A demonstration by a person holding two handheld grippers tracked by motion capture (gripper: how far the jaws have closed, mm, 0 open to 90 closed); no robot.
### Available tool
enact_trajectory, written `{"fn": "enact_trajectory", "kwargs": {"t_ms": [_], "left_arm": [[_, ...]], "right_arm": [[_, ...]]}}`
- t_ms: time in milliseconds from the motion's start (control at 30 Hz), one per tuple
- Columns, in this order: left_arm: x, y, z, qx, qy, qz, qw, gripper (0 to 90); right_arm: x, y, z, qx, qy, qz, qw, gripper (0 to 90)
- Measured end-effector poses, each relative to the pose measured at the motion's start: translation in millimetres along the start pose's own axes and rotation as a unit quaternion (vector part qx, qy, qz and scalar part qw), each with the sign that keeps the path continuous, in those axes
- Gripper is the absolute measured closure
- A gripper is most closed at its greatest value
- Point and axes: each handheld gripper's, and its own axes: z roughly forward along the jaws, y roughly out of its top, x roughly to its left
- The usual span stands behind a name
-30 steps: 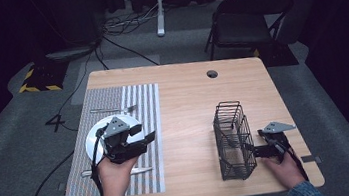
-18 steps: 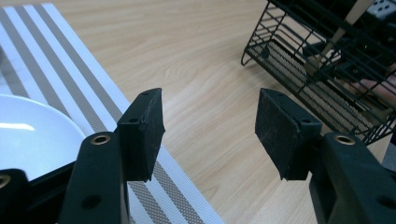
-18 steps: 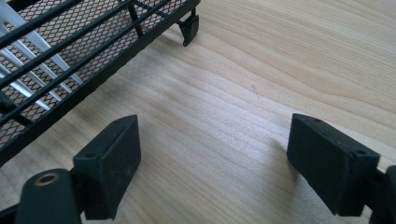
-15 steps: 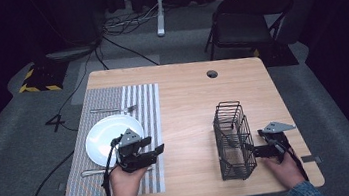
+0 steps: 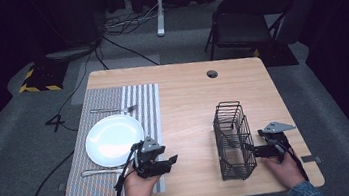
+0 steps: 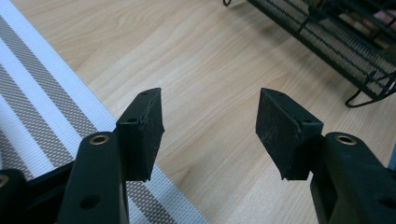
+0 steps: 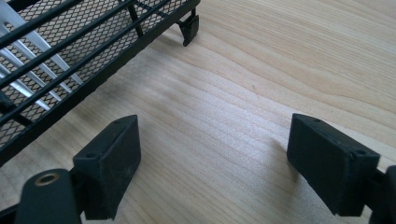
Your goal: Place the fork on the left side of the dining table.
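1. Left gripper (image 5: pixel 163 164): jaws spread apart and empty, held low over the bare table (image 5: pixel 188 101) at the right edge of the striped mat (image 5: pixel 142 99). In the left gripper view the jaws frame wood, with the mat at lower left.
2. Right gripper (image 5: pixel 250 150): jaws spread wide and empty, just beside the near right side of the basket (image 5: pixel 232 143). In the right gripper view the basket's mesh wall (image 7: pixel 56 70) lies just beyond the left jaw; I cannot tell whether it touches.
3. Basket: black wire and mesh, standing upright on the table's right half, well apart from the plate (image 5: pixel 113 139). Pale flat strips show through the mesh; what they are cannot be told.
4. Handling, as a judgement: the basket is probably light and stiff, though tall enough to tip if pushed high. The thin wires are smooth, so a grip may slide; the top rim bar or a corner upright offers the surest hold.
5. Also present: a fork (image 5: pixel 108 109) beyond the plate, and another utensil (image 5: pixel 98 172) near its front edge.
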Motion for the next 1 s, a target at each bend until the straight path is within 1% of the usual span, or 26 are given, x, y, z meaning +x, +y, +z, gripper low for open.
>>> {"fn": "enact_trajectory", "kwargs": {"t_ms": [33,100,167,233,333,367,433,500,533,600,667,700,800,833,867,900,933,1000], "left_arm": [[-1.1,-0.6,2.3,0.003,0.002,0.002,1.0000,41.6],[-3.7,-2.2,8.4,0.019,0.006,0.013,0.9997,41.6],[-5.8,-3.0,12.7,0.028,0.010,0.022,0.9993,41.7],[-8.7,-3.8,16.7,0.035,0.007,0.025,0.9991,41.7],[-15.4,-5.0,24.5,0.051,0.003,0.037,0.9980,41.7],[-18.9,-5.2,27.7,0.059,0.003,0.047,0.9972,41.6],[-27.4,-5.1,33.8,0.071,0.007,0.073,0.9947,41.7],[-35.8,-4.9,39.5,0.081,0.009,0.092,0.9924,41.2],[-38.7,-4.8,41.7,0.085,0.008,0.099,0.9914,40.8],[-42.9,-6.0,45.6,0.091,0.014,0.105,0.9902,38.4],[-44.6,-8.2,49.3,0.086,0.015,0.109,0.9902,36.0],[-45.5,-9.3,49.8,0.083,0.016,0.108,0.9906,34.1],[-46.6,-10.7,51.2,0.074,0.020,0.104,0.9916,32.2],[-46.2,-11.9,52.1,0.068,0.020,0.104,0.9921,30.8],[-45.7,-13.3,52.8,0.062,0.019,0.103,0.9925,28.5],[-45.4,-15.4,55.6,0.049,0.020,0.100,0.9936,24.0],[-45.3,-14.7,57.9,0.048,0.025,0.096,0.9939,18.2],[-45.5,-13.1,60.0,0.053,0.030,0.094,0.9937,12.2]], "right_arm": [[0.0,0.0,0.0,0.000,0.000,0.000,1.0000,17.6],[0.0,0.0,0.0,0.000,0.000,0.000,1.0000,17.6],[0.0,0.0,0.0,0.000,0.000,0.000,1.0000,17.6],[0.0,0.0,0.0,0.000,0.000,0.000,1.0000,17.6],[0.0,0.0,0.0,0.000,0.000,0.000,1.0000,17.6],[0.0,0.0,0.0,0.000,0.000,0.000,1.0000,17.7],[0.0,0.0,0.0,0.000,0.000,0.000,1.0000,17.6],[0.0,0.0,0.0,0.000,0.000,0.000,1.0000,17.6],[0.0,0.0,0.0,0.000,0.000,0.000,1.0000,17.6],[0.0,0.0,0.0,0.000,0.000,0.000,1.0000,17.6],[0.0,0.0,0.0,0.000,0.000,0.000,1.0000,17.6],[0.0,0.0,0.0,0.000,0.000,0.000,1.0000,17.6],[0.0,0.0,0.0,0.000,0.000,0.000,1.0000,17.6],[0.0,0.0,0.0,0.000,0.000,0.000,1.0000,17.6],[0.0,0.0,0.0,0.000,0.000,0.000,1.0000,17.6],[0.0,0.0,0.0,0.000,0.000,0.000,1.0000,17.6],[0.0,0.0,0.0,0.000,0.000,0.000,1.0000,17.6],[0.0,0.0,0.0,0.000,0.000,0.000,1.0000,17.6]]}}
